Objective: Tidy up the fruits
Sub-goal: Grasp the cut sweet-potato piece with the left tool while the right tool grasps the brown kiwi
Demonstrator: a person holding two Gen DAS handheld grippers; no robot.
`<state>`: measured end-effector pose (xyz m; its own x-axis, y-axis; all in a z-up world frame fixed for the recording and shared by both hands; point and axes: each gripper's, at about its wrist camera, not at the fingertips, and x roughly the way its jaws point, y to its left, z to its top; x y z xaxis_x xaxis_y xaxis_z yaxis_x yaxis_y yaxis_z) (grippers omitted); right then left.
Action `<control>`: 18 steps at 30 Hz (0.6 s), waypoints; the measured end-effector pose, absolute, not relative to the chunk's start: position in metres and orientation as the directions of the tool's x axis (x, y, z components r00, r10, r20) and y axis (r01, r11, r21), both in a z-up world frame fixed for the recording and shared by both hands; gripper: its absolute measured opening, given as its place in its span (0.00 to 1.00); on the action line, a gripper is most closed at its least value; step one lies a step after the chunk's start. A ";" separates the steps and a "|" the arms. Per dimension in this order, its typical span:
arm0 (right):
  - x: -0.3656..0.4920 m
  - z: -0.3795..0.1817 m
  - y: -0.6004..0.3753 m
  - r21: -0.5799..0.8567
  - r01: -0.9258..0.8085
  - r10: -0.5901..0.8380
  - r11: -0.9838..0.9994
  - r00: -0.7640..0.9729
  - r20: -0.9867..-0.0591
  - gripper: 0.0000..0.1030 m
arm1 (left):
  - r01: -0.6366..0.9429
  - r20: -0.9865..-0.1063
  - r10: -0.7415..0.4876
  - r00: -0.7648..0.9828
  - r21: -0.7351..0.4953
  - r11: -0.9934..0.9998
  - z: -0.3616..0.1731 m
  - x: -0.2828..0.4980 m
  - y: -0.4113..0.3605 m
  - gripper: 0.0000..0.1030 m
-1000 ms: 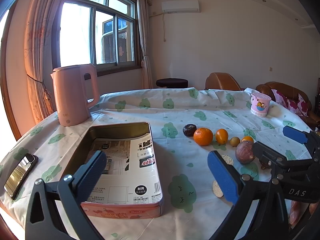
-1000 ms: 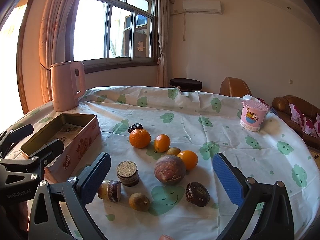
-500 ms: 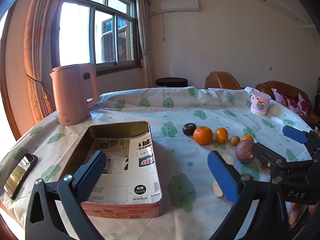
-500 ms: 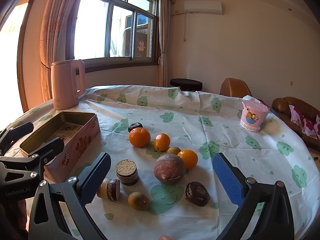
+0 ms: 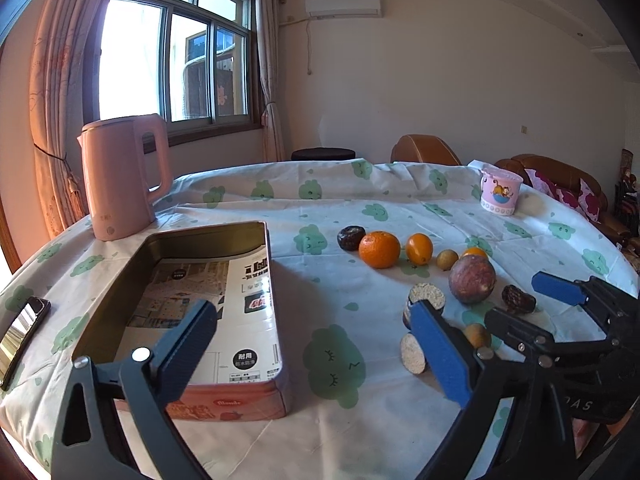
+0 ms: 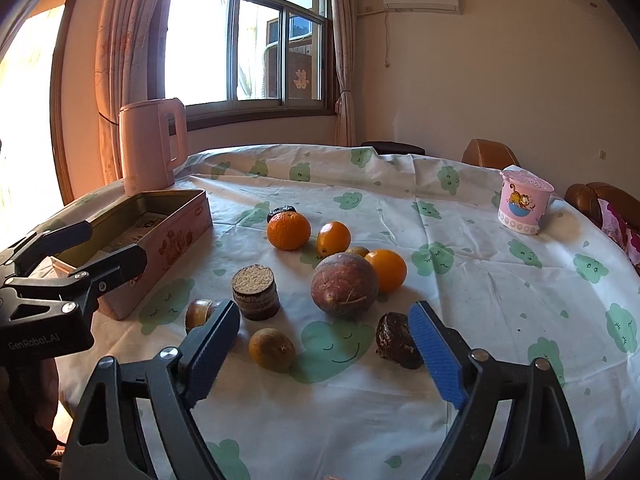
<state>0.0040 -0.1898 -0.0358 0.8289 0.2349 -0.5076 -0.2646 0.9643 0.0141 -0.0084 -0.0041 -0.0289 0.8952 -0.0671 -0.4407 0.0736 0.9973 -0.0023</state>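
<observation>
Right wrist view: the right tool [image 6: 320,350] hovers low over the fruits [image 6: 344,290] scattered on the desk [image 6: 500,280], jaws closing with nothing pressed. Left tool [image 5: 316,344], also narrowing, stands empty beside the tin [image 5: 236,396].

The left gripper [image 5: 316,344] hangs above the tablecloth [image 5: 360,408] with its jaws closing and nothing between them. Its left finger is over the open tin box [image 5: 224,396] (only printed paper inside). Right of the box lie the fruits: a big orange [image 5: 379,249], a purple passion fruit [image 5: 472,279]. The right gripper [image 5: 532,308] is near them.
</observation>
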 end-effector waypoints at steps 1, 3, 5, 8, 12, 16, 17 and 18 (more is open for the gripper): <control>0.005 -0.038 -0.189 0.020 -0.276 0.246 0.961 0.820 -0.517 0.74 | 0.081 -0.445 -0.075 0.893 -0.007 0.997 -0.028 -0.007 -0.007 0.90; 0.006 -0.042 -0.187 0.025 -0.302 0.269 0.953 0.806 -0.528 0.72 | 0.086 -0.448 -0.081 0.890 -0.009 0.996 -0.028 -0.007 -0.008 0.87; 0.005 -0.044 -0.183 0.035 -0.330 0.297 0.943 0.790 -0.536 0.67 | 0.087 -0.449 -0.084 0.890 -0.013 0.996 -0.028 -0.007 -0.009 0.86; 0.008 -0.050 -0.177 0.052 -0.367 0.330 0.929 0.756 -0.565 0.57 | 0.095 -0.450 -0.094 0.888 -0.022 0.995 -0.027 -0.007 -0.009 0.84; 0.012 -0.057 -0.172 0.055 -0.385 0.338 0.921 0.723 -0.602 0.46 | 0.117 -0.449 -0.114 0.886 -0.020 0.993 -0.028 -0.008 -0.015 0.84; 0.015 -0.061 -0.173 0.082 -0.402 0.361 0.912 0.693 -0.625 0.39 | 0.139 -0.453 -0.128 0.882 -0.009 0.990 -0.029 -0.010 -0.023 0.84; 0.014 -0.061 -0.174 0.089 -0.404 0.368 0.911 0.693 -0.620 0.31 | 0.145 -0.455 -0.132 0.881 -0.006 0.989 -0.030 -0.010 -0.025 0.84; 0.014 -0.061 -0.175 0.096 -0.405 0.374 0.909 0.694 -0.615 0.29 | 0.151 -0.456 -0.137 0.879 -0.005 0.989 -0.030 -0.010 -0.027 0.84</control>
